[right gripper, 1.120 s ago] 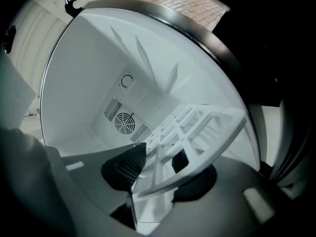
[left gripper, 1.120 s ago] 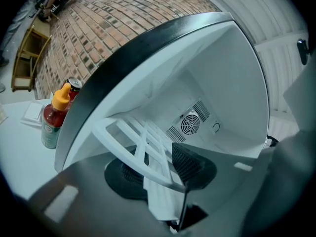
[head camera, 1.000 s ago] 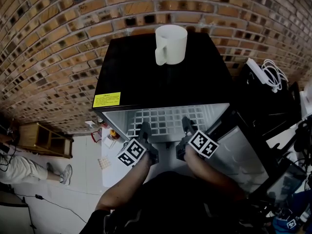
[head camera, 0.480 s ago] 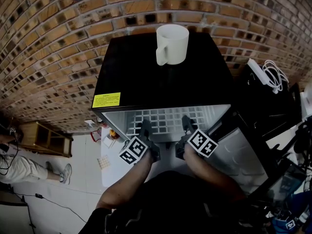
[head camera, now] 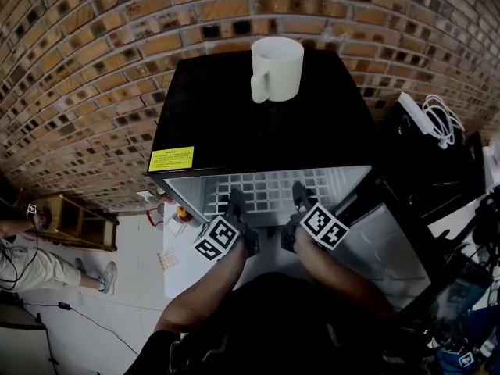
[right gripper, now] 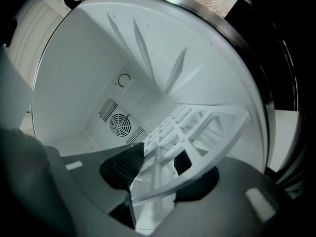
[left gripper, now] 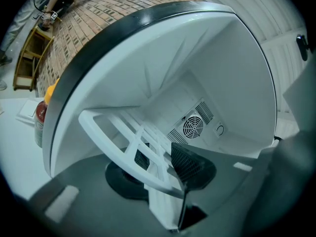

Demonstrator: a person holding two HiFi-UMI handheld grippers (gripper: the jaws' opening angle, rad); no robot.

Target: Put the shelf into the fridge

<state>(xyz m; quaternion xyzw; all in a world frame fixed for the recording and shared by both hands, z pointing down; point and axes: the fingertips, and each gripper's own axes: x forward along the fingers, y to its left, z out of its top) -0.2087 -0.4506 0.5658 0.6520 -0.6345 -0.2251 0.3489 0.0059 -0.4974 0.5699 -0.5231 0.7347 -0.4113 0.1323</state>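
The white grid shelf lies level inside the open black fridge, with its front rail at the opening. My left gripper and right gripper both reach in at that rail. In the left gripper view the shelf runs slantwise between the jaws of the left gripper, whose pads stand apart. The right gripper has just been opening its jaws. The shelf edge is still between them and the pads do not press on it.
A white mug stands on the fridge top, near a yellow label. The fridge door hangs open at the right. White cables lie right of the fridge. At the left are a wooden stool and bottles.
Both grippers have stayed at the shelf's front rail. The left gripper's marker cube has crept slightly toward the fridge. The shelf has not visibly moved.
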